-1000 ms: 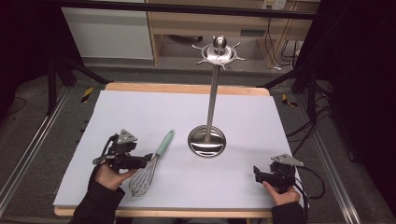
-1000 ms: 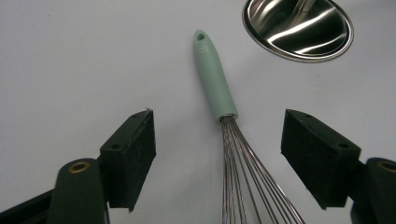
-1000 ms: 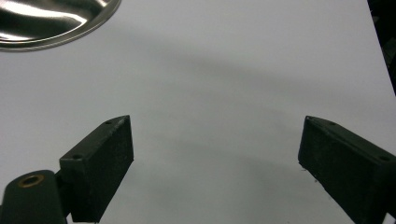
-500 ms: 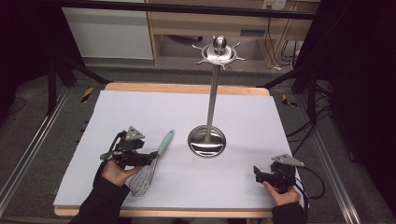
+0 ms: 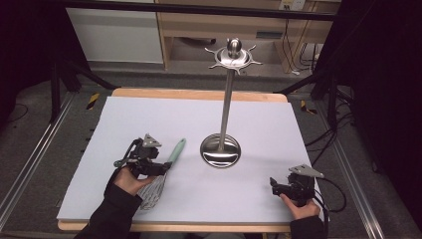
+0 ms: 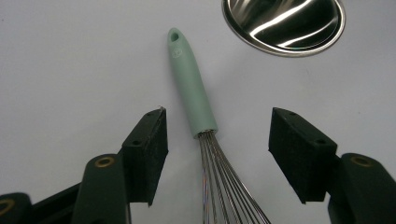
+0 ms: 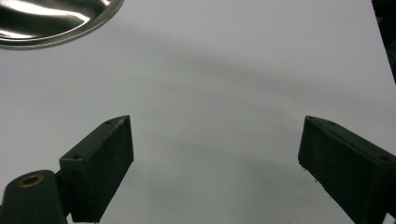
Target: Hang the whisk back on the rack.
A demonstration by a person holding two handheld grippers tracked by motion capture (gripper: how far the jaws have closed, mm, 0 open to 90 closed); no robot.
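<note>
A whisk with a mint-green handle [image 5: 175,151] [image 6: 190,88] and steel wires [image 5: 152,191] lies on the white table [image 5: 149,119] at the left. My left gripper [image 5: 161,169] [image 6: 217,140] hangs over it where handle meets wires. Its jaws have just been closing and straddle the whisk, pads clear of it on both sides. A steel stand has a round base [image 5: 220,150] [image 6: 285,23], a tall pole and a hooked crown [image 5: 233,55]. My right gripper [image 5: 274,186] [image 7: 215,163] rests open near the front right edge, nothing between its fingers.
The stand's base rim [image 7: 51,23] lies up and left of the right gripper. A wooden table edge [image 5: 199,94] runs along the back. Cables [image 5: 328,199] trail from the right gripper off the table's right side.
My left gripper has slid right over the whisk, so the wires near the handle now lie between its jaws. The jaws stand narrower. The right gripper has kept still.
</note>
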